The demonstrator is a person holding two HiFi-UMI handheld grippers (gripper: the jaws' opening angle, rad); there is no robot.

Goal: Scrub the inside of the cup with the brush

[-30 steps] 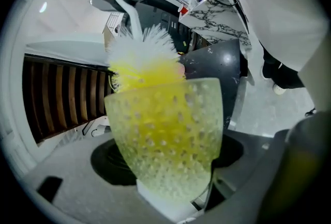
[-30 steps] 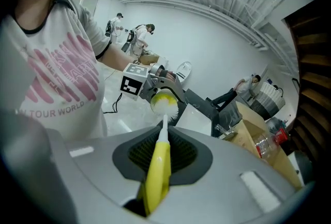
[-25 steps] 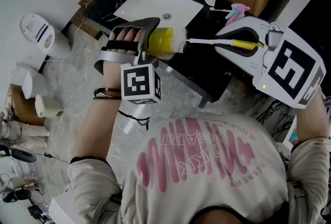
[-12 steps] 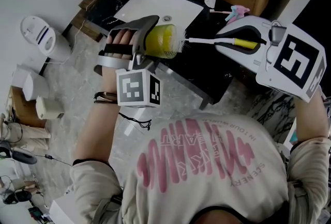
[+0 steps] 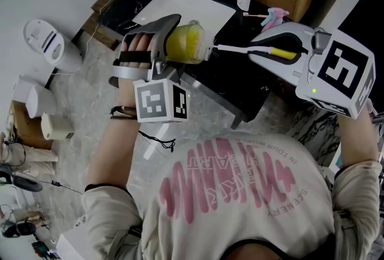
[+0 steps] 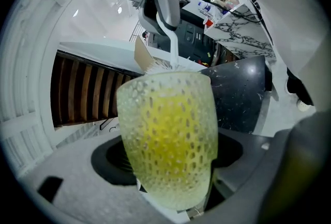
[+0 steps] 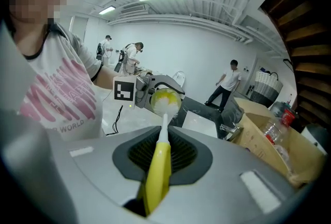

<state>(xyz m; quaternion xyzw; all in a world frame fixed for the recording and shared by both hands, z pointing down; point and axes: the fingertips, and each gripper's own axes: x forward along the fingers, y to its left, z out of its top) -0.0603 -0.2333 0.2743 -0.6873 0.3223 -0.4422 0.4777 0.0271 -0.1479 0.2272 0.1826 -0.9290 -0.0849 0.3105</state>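
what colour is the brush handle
The brush handle is yellow, its thin neck white; best in the right gripper view.

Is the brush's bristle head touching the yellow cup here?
Touching. The head view shows the white bristles of the brush pushed into the mouth of the yellow cup; the right gripper view agrees.

I hold the dimpled yellow cup point(image 5: 183, 42) sideways, mouth toward three o'clock; my yellow-handled brush point(image 5: 252, 48) comes from three o'clock, white bristles at its rim.
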